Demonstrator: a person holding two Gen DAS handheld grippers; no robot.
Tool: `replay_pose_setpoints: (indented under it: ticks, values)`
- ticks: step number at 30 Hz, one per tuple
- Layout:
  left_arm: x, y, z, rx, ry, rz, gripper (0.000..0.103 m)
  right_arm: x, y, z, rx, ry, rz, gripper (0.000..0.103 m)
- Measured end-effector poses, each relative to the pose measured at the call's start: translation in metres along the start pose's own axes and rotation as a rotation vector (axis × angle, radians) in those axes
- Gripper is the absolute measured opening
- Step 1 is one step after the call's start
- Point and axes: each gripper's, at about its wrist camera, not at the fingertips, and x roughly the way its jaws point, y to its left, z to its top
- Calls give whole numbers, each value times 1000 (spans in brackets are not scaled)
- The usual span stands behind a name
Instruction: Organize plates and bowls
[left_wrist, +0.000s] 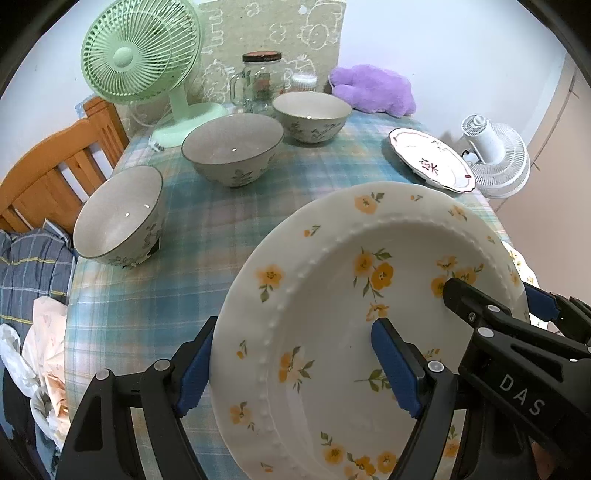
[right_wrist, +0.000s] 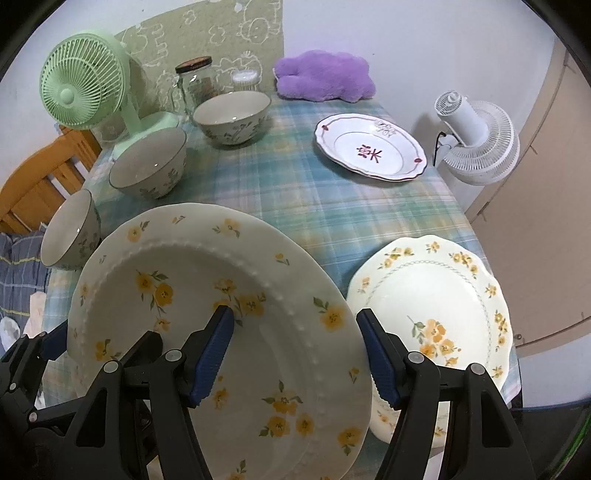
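Observation:
A large white plate with yellow flowers (left_wrist: 332, 295) (right_wrist: 192, 280) is held up over the near side of the table, tilted. My left gripper (left_wrist: 295, 373) is shut on its left rim. My right gripper (right_wrist: 299, 358) is shut on its right rim and shows in the left wrist view (left_wrist: 491, 299). A second yellow-flowered scalloped plate (right_wrist: 443, 295) lies on the table near right. A white plate with a red motif (right_wrist: 369, 147) (left_wrist: 432, 158) lies far right. Three grey-green floral bowls (left_wrist: 118, 218) (left_wrist: 232, 147) (left_wrist: 312, 116) stand along the left and back.
The table has a blue plaid cloth (right_wrist: 295, 192). A green fan (left_wrist: 144, 62), a glass jar (left_wrist: 260, 81) and a purple plush (left_wrist: 373, 88) stand at the back. A white fan (right_wrist: 476, 140) is off the right edge. A wooden chair (left_wrist: 55, 166) stands left.

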Motion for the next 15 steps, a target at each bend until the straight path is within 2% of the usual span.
replay_pose_setpoints:
  ticks: [15]
  values:
    - [8, -67, 5, -63, 11, 29, 82, 6, -65, 11, -48, 10, 31, 71]
